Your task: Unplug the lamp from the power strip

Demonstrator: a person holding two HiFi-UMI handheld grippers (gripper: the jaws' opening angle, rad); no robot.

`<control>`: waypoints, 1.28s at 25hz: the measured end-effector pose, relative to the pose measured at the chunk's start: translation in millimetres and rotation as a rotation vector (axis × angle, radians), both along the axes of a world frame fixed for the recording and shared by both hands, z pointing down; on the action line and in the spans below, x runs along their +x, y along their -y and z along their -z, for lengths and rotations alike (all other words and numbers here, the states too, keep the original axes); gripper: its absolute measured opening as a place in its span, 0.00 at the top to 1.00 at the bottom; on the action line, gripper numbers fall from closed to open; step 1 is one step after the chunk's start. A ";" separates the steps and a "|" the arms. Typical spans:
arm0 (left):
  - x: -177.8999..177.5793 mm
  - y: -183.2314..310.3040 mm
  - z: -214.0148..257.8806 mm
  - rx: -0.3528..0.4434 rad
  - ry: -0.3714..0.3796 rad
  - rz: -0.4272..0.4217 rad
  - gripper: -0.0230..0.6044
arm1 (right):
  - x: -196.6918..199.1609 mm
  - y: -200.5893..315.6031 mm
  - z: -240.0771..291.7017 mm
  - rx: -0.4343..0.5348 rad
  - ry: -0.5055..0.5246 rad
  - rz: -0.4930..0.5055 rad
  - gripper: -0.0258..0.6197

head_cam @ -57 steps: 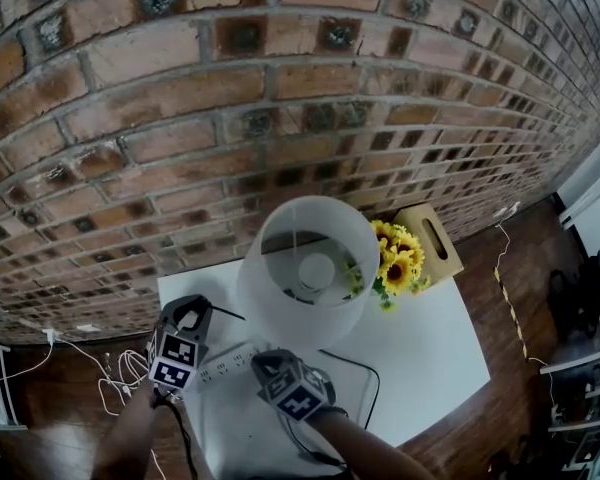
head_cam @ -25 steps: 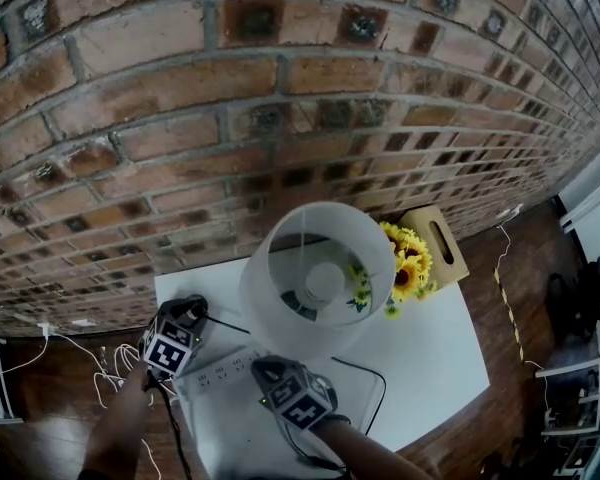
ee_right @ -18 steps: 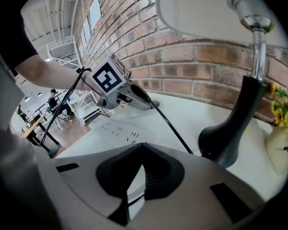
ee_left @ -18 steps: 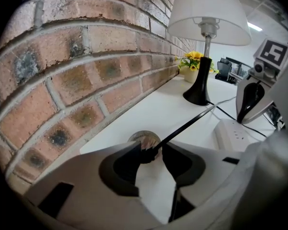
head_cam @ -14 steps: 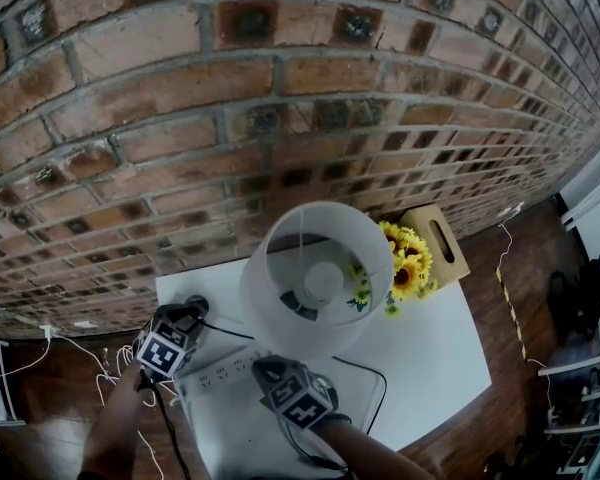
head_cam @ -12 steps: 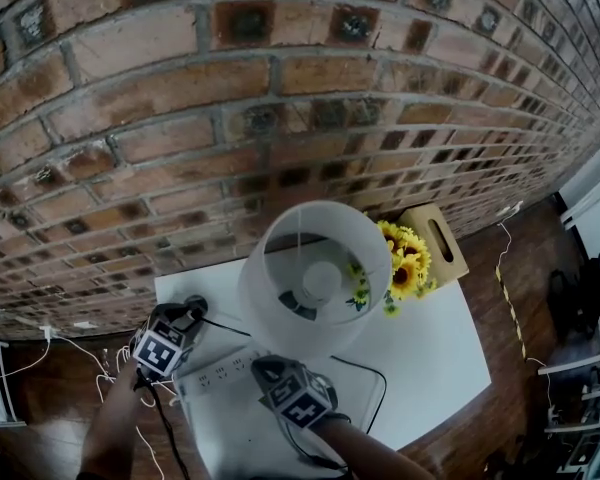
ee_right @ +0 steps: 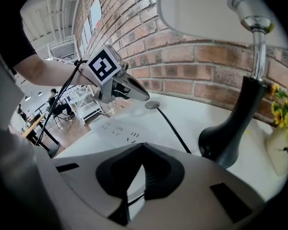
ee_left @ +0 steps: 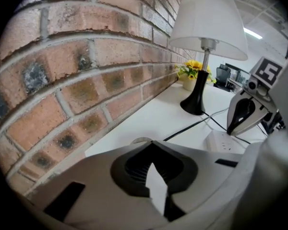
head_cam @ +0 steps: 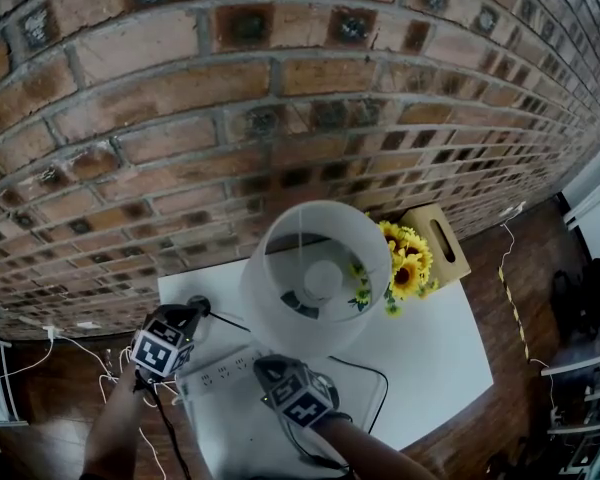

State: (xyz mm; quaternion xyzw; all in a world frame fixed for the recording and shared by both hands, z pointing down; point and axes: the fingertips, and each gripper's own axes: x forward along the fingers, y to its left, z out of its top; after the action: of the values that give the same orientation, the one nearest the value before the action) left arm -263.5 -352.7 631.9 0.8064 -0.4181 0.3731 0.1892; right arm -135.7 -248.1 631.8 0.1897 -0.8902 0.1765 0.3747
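The white-shaded lamp (head_cam: 315,278) stands on the white table (head_cam: 430,348), its black base (ee_right: 235,133) near the brick wall. Its black cord (ee_right: 173,128) ends in a round plug (head_cam: 198,305) that lies loose on the table, off the white power strip (head_cam: 218,370). My left gripper (head_cam: 183,318) hovers just short of the plug (ee_left: 142,140). Its jaws are closing, almost together, with nothing between them. My right gripper (head_cam: 270,370) is shut and points down onto the power strip (ee_left: 225,140).
Sunflowers (head_cam: 402,263) in a pot and a wooden box (head_cam: 435,238) sit at the table's back right. The brick wall (head_cam: 280,88) runs along the table's far edge. White cables (head_cam: 105,368) lie on the wooden floor to the left.
The left gripper set the plug down at the table's back left, let go of it and drew back a little toward me. The right gripper stayed on the strip.
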 end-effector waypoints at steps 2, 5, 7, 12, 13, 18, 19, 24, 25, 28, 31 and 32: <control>-2.2 0.0 3.6 0.001 -0.029 0.038 0.93 | 0.2 -0.8 -0.4 -0.004 -0.001 0.001 0.95; -5.8 -7.8 4.8 -0.029 -0.077 0.107 0.93 | 0.0 -0.8 -0.3 0.001 0.001 0.006 0.96; -5.1 -17.0 6.3 -0.074 -0.151 0.170 0.93 | -0.3 0.0 0.7 0.015 0.000 0.012 0.96; -3.4 -34.8 14.4 -0.113 -0.280 0.276 0.93 | 0.0 0.5 -0.5 0.027 -0.014 0.021 0.95; -2.3 -36.4 18.0 -0.105 -0.285 0.280 0.93 | 0.1 0.7 -0.9 0.027 -0.015 0.021 0.95; 5.9 -43.2 42.4 -0.061 -0.291 0.271 0.93 | 0.1 2.2 -0.4 0.036 -0.029 0.027 0.95; 6.3 -44.5 47.1 -0.050 -0.280 0.265 0.93 | -0.1 2.3 -0.5 0.036 -0.037 0.031 0.95; 4.8 -53.4 66.5 -0.003 -0.231 0.257 0.93 | -4.1 3.8 0.6 0.064 -0.072 0.054 0.95; 5.7 -55.5 70.8 0.005 -0.234 0.258 0.93 | -5.1 4.8 0.8 0.071 -0.081 0.059 0.95; 12.0 -65.2 80.9 0.023 -0.254 0.257 0.93 | -3.0 4.1 1.4 0.087 -0.119 0.078 0.95; 17.1 -75.6 93.7 0.045 -0.268 0.260 0.93 | -5.0 4.1 1.7 0.115 -0.145 0.101 0.95; 19.1 -78.6 98.9 0.054 -0.270 0.260 0.93 | -5.6 4.2 1.8 0.123 -0.151 0.107 0.95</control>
State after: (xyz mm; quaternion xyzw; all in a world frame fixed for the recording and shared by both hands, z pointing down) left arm -244.4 -274.0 533.0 0.7931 -0.4994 0.2226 0.2682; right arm -141.3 -252.4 630.0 0.1774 -0.8775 0.0866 0.4371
